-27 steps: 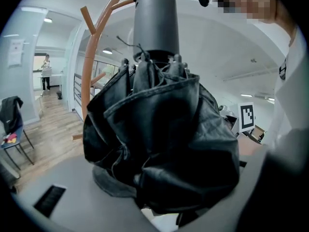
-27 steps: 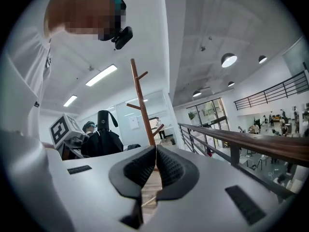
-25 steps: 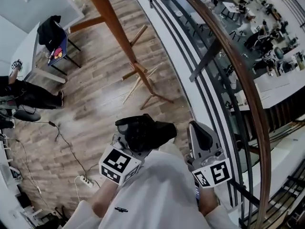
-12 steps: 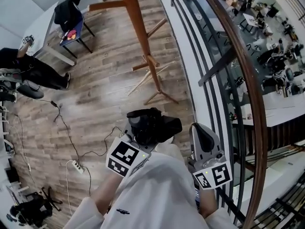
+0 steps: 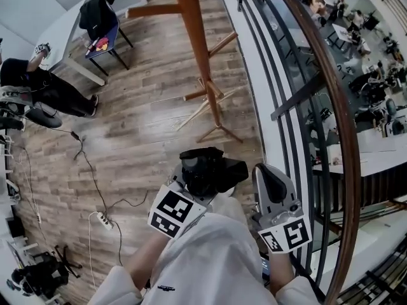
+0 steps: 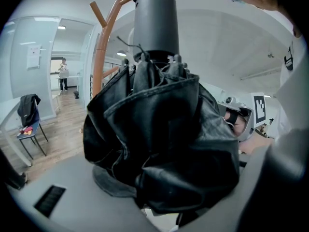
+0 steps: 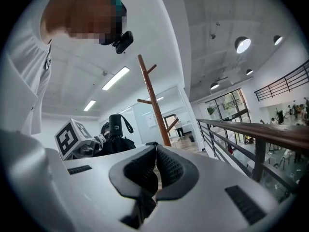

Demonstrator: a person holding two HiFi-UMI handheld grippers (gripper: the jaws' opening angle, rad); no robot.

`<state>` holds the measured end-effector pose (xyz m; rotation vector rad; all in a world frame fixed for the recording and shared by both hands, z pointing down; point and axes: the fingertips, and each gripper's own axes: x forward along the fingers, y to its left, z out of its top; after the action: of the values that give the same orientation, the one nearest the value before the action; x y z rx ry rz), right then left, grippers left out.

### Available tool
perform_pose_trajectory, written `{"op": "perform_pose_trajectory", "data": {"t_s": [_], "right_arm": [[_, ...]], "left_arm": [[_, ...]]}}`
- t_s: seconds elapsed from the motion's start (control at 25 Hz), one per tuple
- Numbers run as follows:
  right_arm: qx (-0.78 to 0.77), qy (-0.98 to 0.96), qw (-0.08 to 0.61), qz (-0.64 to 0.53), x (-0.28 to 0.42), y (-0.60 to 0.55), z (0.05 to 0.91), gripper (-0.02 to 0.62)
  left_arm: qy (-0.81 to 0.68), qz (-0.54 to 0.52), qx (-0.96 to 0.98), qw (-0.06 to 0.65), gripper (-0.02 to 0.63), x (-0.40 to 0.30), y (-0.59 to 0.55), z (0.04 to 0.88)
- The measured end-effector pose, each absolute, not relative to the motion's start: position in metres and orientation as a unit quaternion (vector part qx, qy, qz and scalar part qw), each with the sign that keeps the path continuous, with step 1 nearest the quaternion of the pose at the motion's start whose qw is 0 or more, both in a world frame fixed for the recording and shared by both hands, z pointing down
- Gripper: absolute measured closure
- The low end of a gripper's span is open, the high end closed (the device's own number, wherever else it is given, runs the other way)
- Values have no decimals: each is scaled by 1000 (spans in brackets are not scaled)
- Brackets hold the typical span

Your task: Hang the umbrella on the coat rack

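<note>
Left hand-held gripper (image 5: 186, 192) clamps the folded umbrella (image 5: 210, 170) by its bunched fabric, leaving the handle (image 6: 155, 23) free, probably for hooking onto the coat rack (image 5: 200, 49) farther ahead. Right hand-held gripper (image 5: 270, 183) is closed, empty.

Upper left: a chair (image 5: 103, 43) draped with a dark jacket (image 5: 98, 11) stands beside a white table (image 5: 63, 37). A seated person (image 5: 38, 88) occupies the left edge. A power strip (image 5: 102, 220) lies lower left on the plank floor (image 5: 140, 126). A wood-capped railing (image 5: 327, 88) runs down the right side.

Wood plank floor (image 5: 140, 132), curved wooden-topped railing (image 5: 344, 145), chair (image 5: 107, 37) with dark jacket (image 5: 98, 11), ceiling strip lights (image 7: 115, 78)
</note>
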<state>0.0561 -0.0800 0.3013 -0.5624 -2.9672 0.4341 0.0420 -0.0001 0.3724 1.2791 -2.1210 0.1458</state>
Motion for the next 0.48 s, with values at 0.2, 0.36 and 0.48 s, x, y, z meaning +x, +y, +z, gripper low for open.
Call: {"op": "perform_pose_trajectory", "data": {"t_s": [0.2, 0.36, 0.48], "right_arm": [[-178, -974, 62, 123, 49, -74, 312, 560], [-175, -975, 67, 123, 35, -69, 318, 560], [-173, -975, 67, 125, 34, -69, 327, 560]], "left_arm": [[-800, 58, 494, 336, 359, 37, -4, 388], [-797, 58, 496, 338, 359, 18, -5, 398], [-799, 64, 494, 336, 359, 10, -7, 409]]}}
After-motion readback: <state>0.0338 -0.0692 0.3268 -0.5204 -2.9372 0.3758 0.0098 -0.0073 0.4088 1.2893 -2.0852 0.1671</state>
